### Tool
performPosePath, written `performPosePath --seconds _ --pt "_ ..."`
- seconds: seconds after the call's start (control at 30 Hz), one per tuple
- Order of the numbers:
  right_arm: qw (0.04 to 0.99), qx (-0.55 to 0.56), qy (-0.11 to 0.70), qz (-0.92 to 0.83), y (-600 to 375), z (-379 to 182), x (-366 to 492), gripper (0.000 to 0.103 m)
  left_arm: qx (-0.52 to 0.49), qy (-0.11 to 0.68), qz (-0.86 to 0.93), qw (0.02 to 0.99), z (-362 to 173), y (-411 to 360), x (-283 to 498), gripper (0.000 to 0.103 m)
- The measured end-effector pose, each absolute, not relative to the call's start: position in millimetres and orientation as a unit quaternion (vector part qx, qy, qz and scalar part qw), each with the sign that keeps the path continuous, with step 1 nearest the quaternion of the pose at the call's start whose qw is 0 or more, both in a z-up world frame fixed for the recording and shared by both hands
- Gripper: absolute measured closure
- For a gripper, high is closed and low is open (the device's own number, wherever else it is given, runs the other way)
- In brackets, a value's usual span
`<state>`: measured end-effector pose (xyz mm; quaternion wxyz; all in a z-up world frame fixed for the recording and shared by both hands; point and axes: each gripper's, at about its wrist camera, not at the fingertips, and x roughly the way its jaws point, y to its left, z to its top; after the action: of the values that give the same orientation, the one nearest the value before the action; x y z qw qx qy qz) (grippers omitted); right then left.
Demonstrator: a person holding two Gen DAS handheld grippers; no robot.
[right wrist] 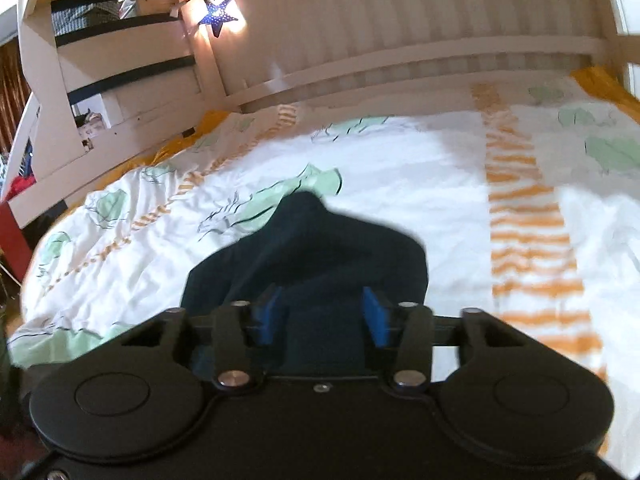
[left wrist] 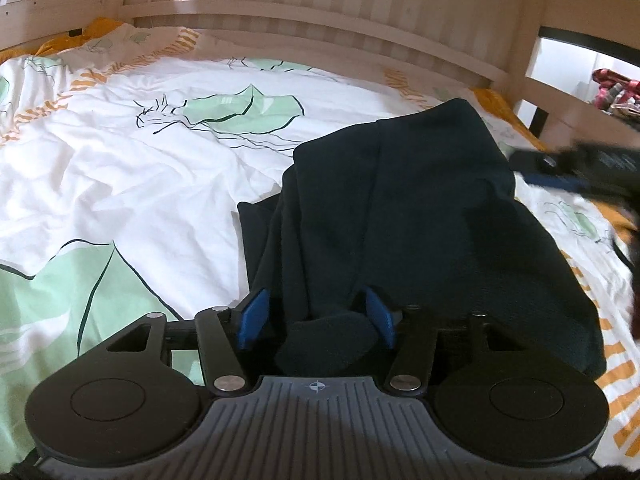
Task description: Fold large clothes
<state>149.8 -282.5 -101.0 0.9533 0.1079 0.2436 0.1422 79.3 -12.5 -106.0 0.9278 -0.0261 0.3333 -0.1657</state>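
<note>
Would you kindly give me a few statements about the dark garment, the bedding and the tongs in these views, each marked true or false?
1. The dark garment lies on a white bed cover printed with green leaves. True.
2. A fold of the garment sits between the left tongs' blue pads. True.
3. The garment is bright red. False: it is very dark, almost black.
4. A lit star-shaped lamp hangs on the wall in the right wrist view. True.
5. The right tongs hover over a bare wooden floor. False: garment and bed cover lie beneath them.
</note>
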Motion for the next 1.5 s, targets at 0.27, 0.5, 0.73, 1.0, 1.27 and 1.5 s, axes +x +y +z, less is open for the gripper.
performPosePath --seconds 0.27,0.5,0.73,1.0,1.27,1.5 --pt "0.935 0.060 0.331 0.112 -247.6 -128.6 238.4 0.051 -0.022 0.334 -0.164 0.928 -107.2 -16.9 82.4 0.047" --pt "0.920 0.029 0.372 0.121 -239.6 -145.0 260.1 0.049 -0.021 0.335 -0.159 0.928 -107.8 -18.8 84.6 0.044" --pt "0.931 0.057 0.332 0.137 -252.5 -143.5 246.0 0.043 -0.060 0.361 -0.118 0.923 -108.7 -9.4 95.0 0.007" --pt "0.939 0.005 0.314 0.139 -242.0 -130.1 229.8 0.004 -0.018 0.342 -0.113 0.933 -87.8 -13.2 90.8 0.005" --pt "0.940 0.039 0.322 0.110 -255.1 -119.9 189.9 0.001 0.017 0.332 -0.088 0.939 -61.3 -15.0 79.7 0.005" --pt "0.940 0.092 0.324 0.048 -272.8 -104.9 132.4 0.001 0.057 0.347 -0.078 0.933 -40.6 -29.7 69.7 0.005"
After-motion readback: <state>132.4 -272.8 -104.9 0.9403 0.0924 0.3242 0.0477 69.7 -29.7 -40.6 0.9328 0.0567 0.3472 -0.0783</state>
